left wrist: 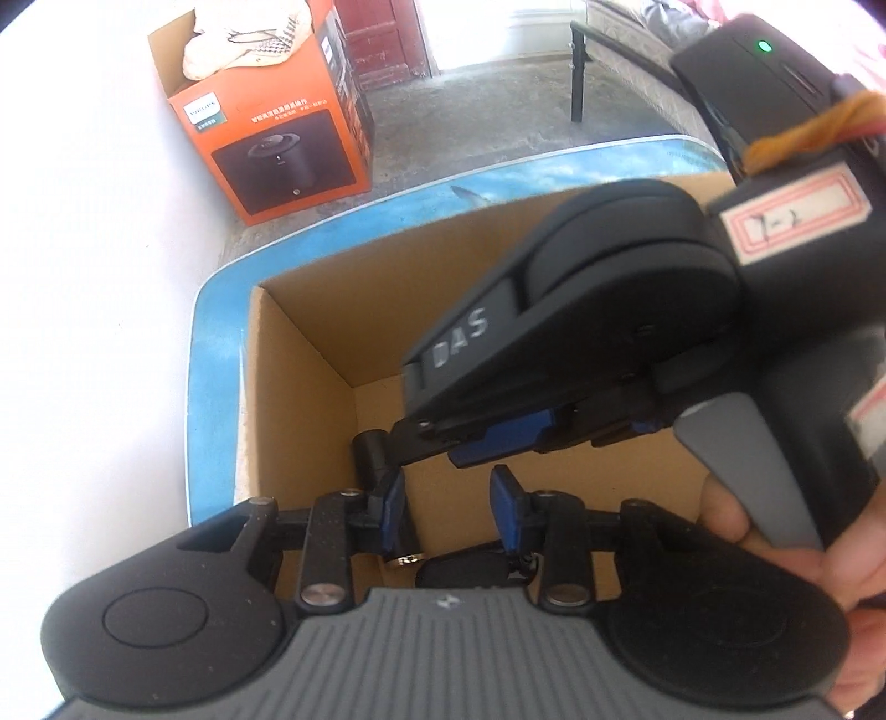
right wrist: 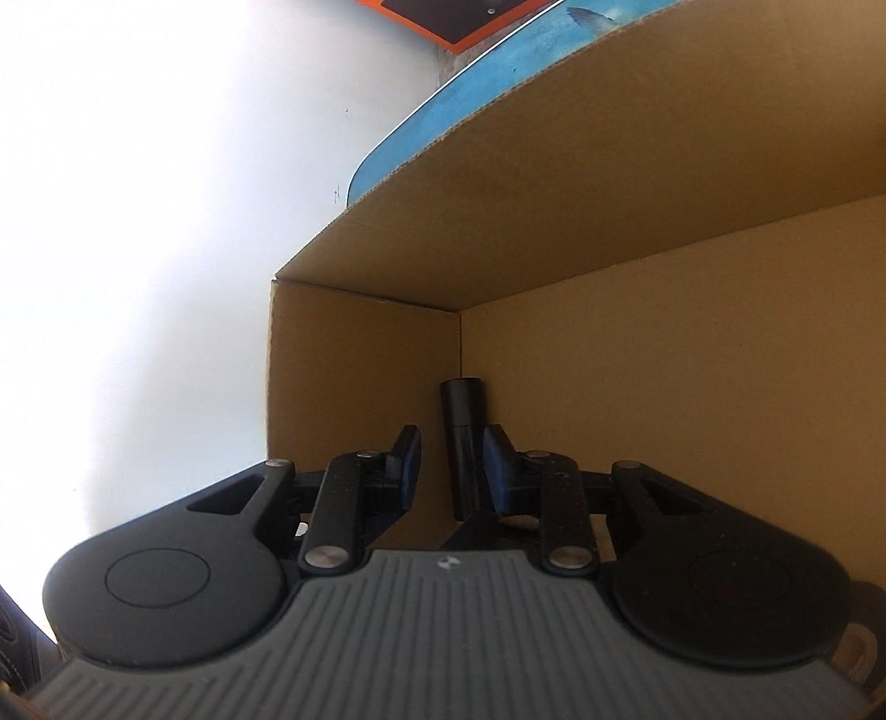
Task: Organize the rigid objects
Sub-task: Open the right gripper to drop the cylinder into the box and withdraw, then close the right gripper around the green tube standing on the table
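- Orange carton [left wrist: 266, 138]: stands on the floor well beyond the left jaws, up and to their left; open top, with pale cloth [left wrist: 243, 39] bulging out of it.
- Desk [left wrist: 216, 332]: blue-topped surface with a pale rim; it carries the box and shows as a band beyond and left of both pairs of jaws.
- Cardboard box [left wrist: 299, 354]: open-topped and brown, directly ahead of the left jaws. Both grippers reach down into it.
- Black cylinder [right wrist: 462, 443]: a short dark tube on the box floor near the inner corner. In the right wrist view it lies between the right jaws, close to the right-hand pad; whether that pad touches it I cannot tell.
- Left gripper [left wrist: 451, 512]: jaws part-open with a clear gap between the blue pads and nothing held between them. A small shiny metal piece [left wrist: 404, 559] sits just below the left pad, and a dark flat object [left wrist: 470, 570] lies on the box floor just below the gap.
- Right gripper [right wrist: 451, 471]: jaws narrowly apart and not pressed on the cylinder, with a gap visible on its left side. In the left wrist view its body crosses above and right of the left jaws, tips down beside the cylinder.
- Hand [left wrist: 797, 526]: fingers wrapped around the right gripper's grey trigger, right of the left jaws.
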